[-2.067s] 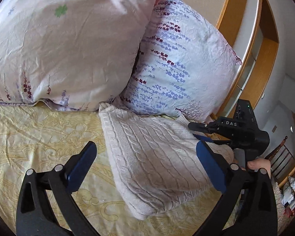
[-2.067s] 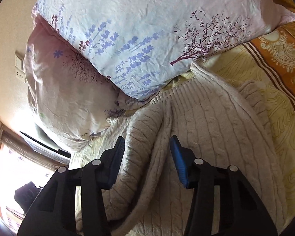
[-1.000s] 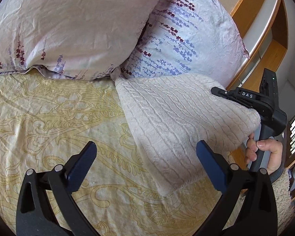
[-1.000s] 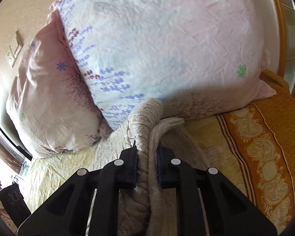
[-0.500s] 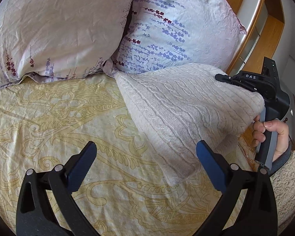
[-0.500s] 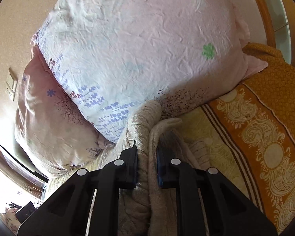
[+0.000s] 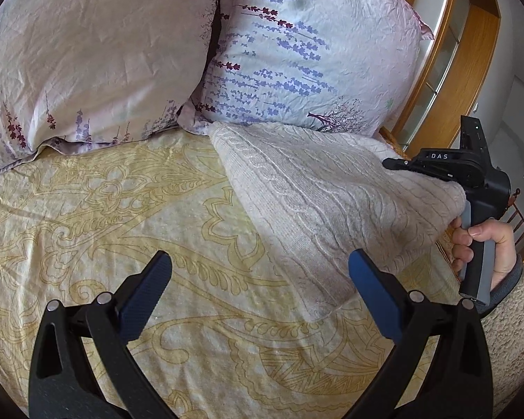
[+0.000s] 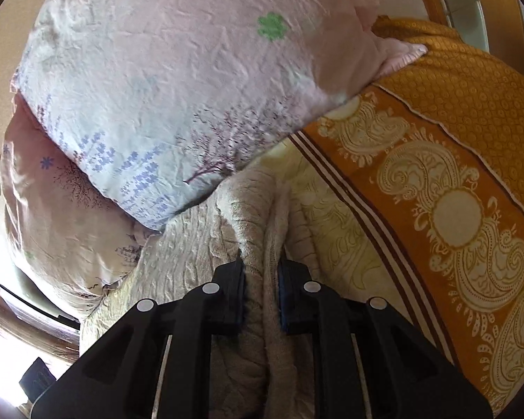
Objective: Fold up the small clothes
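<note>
A cream cable-knit sweater (image 7: 318, 188) lies folded on the yellow patterned bedspread (image 7: 122, 209), its far end against the pillows. My right gripper (image 8: 261, 293) is shut on a bunched edge of the sweater (image 8: 251, 216) and holds its right side lifted; the right gripper also shows in the left wrist view (image 7: 450, 171), held by a hand. My left gripper (image 7: 258, 289) is open and empty, low over the bedspread, its right finger (image 7: 373, 289) close to the sweater's near corner.
Two floral pillows (image 7: 97, 45) (image 7: 297, 49) stand at the head of the bed. A wooden headboard and shelf (image 7: 447, 56) are at the right. An orange patterned border of the bedspread (image 8: 454, 192) runs along the bed's right side.
My right gripper closed on the sweater's edge and lifted it, raising that side. The left gripper stayed open while its view shifted over the bedspread.
</note>
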`<state>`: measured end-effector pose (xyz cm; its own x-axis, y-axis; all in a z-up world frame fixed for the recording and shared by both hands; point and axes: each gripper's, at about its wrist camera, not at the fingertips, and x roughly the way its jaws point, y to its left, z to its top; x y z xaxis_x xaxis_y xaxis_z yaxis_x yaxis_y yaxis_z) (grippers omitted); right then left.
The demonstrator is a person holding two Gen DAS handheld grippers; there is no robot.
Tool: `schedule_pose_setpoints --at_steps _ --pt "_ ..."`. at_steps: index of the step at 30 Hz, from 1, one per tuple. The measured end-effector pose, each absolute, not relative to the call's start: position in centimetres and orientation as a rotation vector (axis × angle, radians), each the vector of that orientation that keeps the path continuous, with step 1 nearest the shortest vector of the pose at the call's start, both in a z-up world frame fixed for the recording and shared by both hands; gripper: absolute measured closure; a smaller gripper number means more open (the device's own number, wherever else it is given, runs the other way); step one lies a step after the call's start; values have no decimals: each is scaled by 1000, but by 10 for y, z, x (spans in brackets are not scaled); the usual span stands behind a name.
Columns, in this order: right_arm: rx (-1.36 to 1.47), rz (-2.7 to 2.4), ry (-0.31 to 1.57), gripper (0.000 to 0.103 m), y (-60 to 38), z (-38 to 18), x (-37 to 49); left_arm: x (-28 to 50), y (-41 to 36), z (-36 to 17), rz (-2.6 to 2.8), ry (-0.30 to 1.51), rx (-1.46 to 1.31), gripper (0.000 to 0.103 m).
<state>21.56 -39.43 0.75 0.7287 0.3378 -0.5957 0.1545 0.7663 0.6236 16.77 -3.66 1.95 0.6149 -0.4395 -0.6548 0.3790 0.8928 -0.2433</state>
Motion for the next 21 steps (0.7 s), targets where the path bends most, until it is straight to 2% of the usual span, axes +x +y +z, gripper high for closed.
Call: schedule_pose_setpoints --at_steps 7,13,17,21 --pt "685 119 730 88 -389 17 208 167 -37 21 -465 764 -67 2" --pt "710 111 785 86 -396 4 211 154 -41 31 -476 671 5 2" --pt "715 100 765 76 -410 16 188 148 -46 35 -538 648 48 2" --pt "713 119 707 71 -428 28 149 133 -49 45 -641 592 79 2"
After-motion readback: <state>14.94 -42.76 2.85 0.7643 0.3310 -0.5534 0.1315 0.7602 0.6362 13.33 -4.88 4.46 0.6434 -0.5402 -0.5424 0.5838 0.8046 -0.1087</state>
